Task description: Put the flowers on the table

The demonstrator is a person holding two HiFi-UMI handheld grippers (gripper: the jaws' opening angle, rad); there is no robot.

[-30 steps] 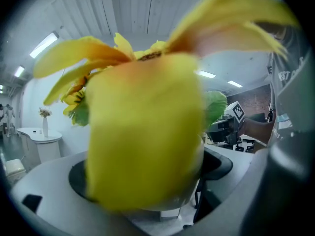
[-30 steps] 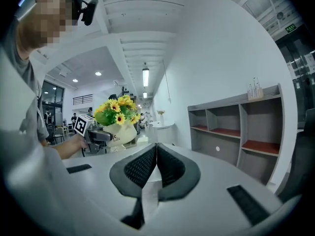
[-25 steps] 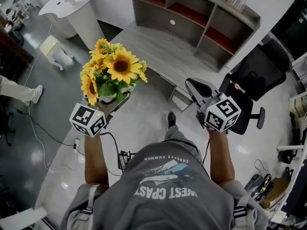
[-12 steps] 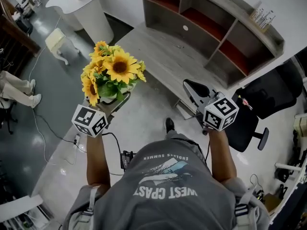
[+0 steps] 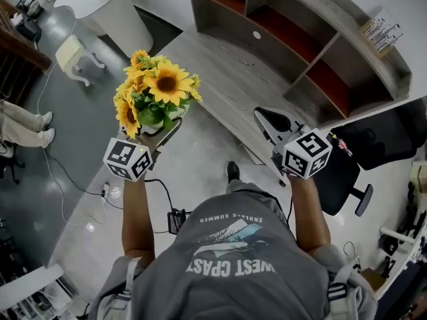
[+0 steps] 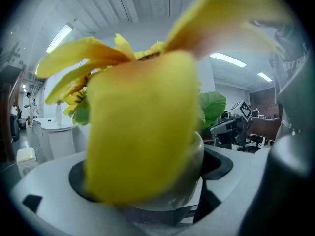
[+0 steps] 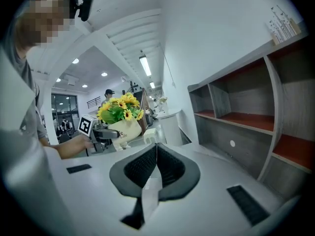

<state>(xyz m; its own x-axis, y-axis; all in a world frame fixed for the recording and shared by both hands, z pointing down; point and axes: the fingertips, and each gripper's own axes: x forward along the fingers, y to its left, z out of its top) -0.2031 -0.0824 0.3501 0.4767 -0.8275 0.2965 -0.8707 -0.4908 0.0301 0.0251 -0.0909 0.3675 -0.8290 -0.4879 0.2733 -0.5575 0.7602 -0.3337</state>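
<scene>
A bunch of yellow sunflowers with green leaves stands in a white pot. My left gripper is shut on the pot and holds it in the air, just off the near left edge of the grey wooden table. In the left gripper view blurred yellow petals fill the frame, and the pot sits between the jaws. My right gripper hangs shut and empty near the table's front edge. The right gripper view shows its pads pressed together, with the flowers to the left.
A grey shelf unit with red-brown boards rises at the back of the table. A black office chair stands to the right. A white round stand is at the far left. A person's legs show on the left floor, and cables lie underfoot.
The left gripper with the flowers has moved slightly up and toward the table. The table and shelf now sit nearer in the head view. The right gripper stays shut.
</scene>
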